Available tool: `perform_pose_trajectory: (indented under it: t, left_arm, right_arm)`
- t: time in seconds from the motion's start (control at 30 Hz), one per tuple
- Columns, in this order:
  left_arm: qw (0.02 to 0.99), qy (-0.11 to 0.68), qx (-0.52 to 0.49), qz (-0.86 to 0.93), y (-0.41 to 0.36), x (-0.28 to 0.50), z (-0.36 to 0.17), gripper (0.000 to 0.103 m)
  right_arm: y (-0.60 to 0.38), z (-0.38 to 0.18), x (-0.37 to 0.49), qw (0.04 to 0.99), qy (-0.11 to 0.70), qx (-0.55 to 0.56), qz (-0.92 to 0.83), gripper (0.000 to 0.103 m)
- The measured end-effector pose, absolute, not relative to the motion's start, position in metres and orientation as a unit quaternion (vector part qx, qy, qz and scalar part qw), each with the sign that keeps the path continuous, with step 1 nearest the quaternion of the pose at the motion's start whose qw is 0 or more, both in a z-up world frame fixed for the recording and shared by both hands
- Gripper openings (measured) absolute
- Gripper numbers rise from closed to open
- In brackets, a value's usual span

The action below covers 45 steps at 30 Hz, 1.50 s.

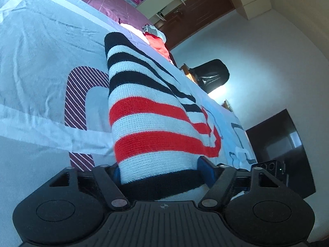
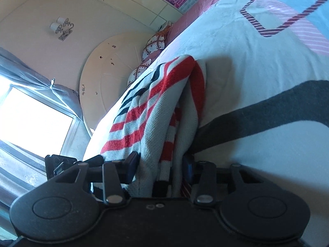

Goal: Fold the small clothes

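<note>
your bed [image 1: 37, 47] fills most of both views, spread with a pale sheet printed with striped maroon shapes and, in the right wrist view, a broad dark grey band [image 2: 267, 111]; a pink headboard [image 1: 107, 2] runs along its far edge. on it lies the striped sweater [image 1: 148, 111], knitted in white with black bands at the far end and red bands nearer you, and a black hem at the near edge. in the right wrist view the sweater [image 2: 148, 111] is bunched into upright folds, one red-striped fold raised off the sheet. your left gripper [image 1: 162, 175] has the black hem end of the sweater between its blue pads, the jaws standing fairly wide with the knit filling the gap and touching both pads. your right gripper [image 2: 160, 168] has its jaws narrower, closed onto a gathered bundle of the same sweater, white and red folds squeezed between the pads. farther back on the bed, near the edge, sits a small heap of red clothes [image 1: 158, 43] with a striped piece on top. a patterned pillow [image 2: 155, 43] leans by the headboard in the right wrist view.
</note>
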State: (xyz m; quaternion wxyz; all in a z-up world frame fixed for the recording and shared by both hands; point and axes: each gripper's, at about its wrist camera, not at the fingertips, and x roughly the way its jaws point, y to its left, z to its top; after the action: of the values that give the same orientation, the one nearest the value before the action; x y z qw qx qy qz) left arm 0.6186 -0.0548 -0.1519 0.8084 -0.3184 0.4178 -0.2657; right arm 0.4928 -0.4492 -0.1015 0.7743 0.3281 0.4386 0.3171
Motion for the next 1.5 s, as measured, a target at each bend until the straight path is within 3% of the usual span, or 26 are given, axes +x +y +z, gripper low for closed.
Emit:
perform_pose_trajectory:
  t: [0.23, 0.4, 0.73, 0.97, 1.13, 1.27, 1.33, 1.43, 1.5]
  left_arm:
    - [0.815, 0.383, -0.341, -0.269, -0.047, 0.61, -0.156, 0.041]
    - [0.819, 0.359, -0.337, -0.296, -0.038, 0.604, -0.137, 0.04]
    - [0.847, 0.301, -0.332, -0.286, 0.077, 0.559, -0.082, 0.04]
    - [0.872, 0.292, -0.335, -0.206, 0.201, 0.503, -0.078, 0.04]
    - [0.87, 0.309, -0.355, -0.148, 0.269, 0.467, -0.106, 0.04]
    - [0.862, 0.356, -0.346, -0.102, 0.278, 0.454, -0.151, 0.047]
    - [0.862, 0.332, -0.369, -0.099, 0.282, 0.443, -0.158, 0.054]
    - [0.879, 0.317, -0.349, -0.074, 0.283, 0.424, -0.152, 0.058]
    - [0.894, 0.305, -0.323, -0.058, 0.278, 0.413, -0.137, 0.058]
  right_arm:
    - [-0.437, -0.086, 0.479, 0.805, 0.422, 0.3, 0.29, 0.033]
    - [-0.421, -0.051, 0.459, 0.83, 0.391, 0.277, 0.287, 0.032]
    - [-0.317, -0.003, 0.447, 0.836, 0.362, 0.249, 0.328, 0.032]
    - [-0.188, -0.023, 0.457, 0.797, 0.387, 0.245, 0.393, 0.032]
    - [-0.114, -0.054, 0.458, 0.766, 0.427, 0.241, 0.416, 0.032]
    - [-0.086, -0.101, 0.458, 0.755, 0.493, 0.218, 0.374, 0.034]
    - [-0.101, -0.112, 0.457, 0.739, 0.489, 0.28, 0.369, 0.034]
    - [-0.114, -0.096, 0.448, 0.757, 0.484, 0.266, 0.348, 0.039]
    - [-0.118, -0.075, 0.436, 0.786, 0.471, 0.224, 0.332, 0.036]
